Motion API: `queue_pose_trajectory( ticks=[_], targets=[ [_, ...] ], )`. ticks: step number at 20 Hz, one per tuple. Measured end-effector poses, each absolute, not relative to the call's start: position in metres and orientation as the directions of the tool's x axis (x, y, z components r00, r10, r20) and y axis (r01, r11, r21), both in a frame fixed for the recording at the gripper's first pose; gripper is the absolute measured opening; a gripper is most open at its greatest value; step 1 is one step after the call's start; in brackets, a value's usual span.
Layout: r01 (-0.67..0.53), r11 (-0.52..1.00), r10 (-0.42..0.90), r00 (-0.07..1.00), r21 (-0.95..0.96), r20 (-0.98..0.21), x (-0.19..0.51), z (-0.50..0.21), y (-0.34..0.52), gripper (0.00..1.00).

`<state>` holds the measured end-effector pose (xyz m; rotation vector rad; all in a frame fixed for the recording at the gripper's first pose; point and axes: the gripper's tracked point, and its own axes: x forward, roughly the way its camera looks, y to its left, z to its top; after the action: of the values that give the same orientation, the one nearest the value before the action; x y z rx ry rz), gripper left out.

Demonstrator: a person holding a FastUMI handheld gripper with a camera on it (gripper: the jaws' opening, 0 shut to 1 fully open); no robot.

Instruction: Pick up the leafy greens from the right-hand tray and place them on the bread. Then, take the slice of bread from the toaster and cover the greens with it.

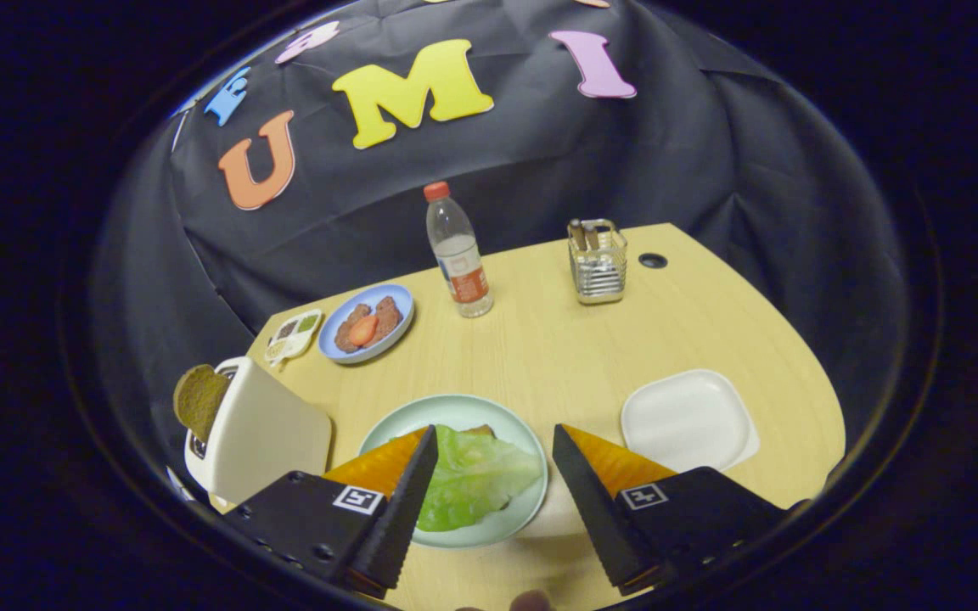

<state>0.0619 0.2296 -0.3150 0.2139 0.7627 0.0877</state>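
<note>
A green lettuce leaf [474, 479] lies on a slice of bread [479, 431], of which just a brown edge shows, on a pale green plate [455, 412]. My gripper [493, 450] hovers above the plate, open, with the leaf seen between its fingers and nothing held. To the left of the plate stands a white toaster [260, 437] with a brown bread slice [199, 399] sticking out of its top. To the right of the plate sits a white tray [688, 420] with nothing on it.
Farther back on the wooden table [540, 348] are a blue plate [368, 323] with brown patties and a red slice, a small seasoning dish [292, 335], a water bottle [458, 251] and a metal utensil holder [597, 261]. Black cloth walls surround the table.
</note>
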Motion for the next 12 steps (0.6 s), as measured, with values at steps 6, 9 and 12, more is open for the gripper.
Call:
queue_pose_trajectory(
  ticks=[6, 9, 12],
  targets=[
    [-0.042, 0.987, 0.119, 0.830, 0.152, -0.544, 0.042, -0.211, 0.233, 0.96],
    [-0.113, 0.985, 0.166, 0.848, 0.134, -0.503, 0.029, -0.176, 0.271, 0.96],
    [-0.169, 0.978, 0.206, 0.858, 0.120, -0.470, 0.020, -0.150, 0.317, 0.96]
  ],
)
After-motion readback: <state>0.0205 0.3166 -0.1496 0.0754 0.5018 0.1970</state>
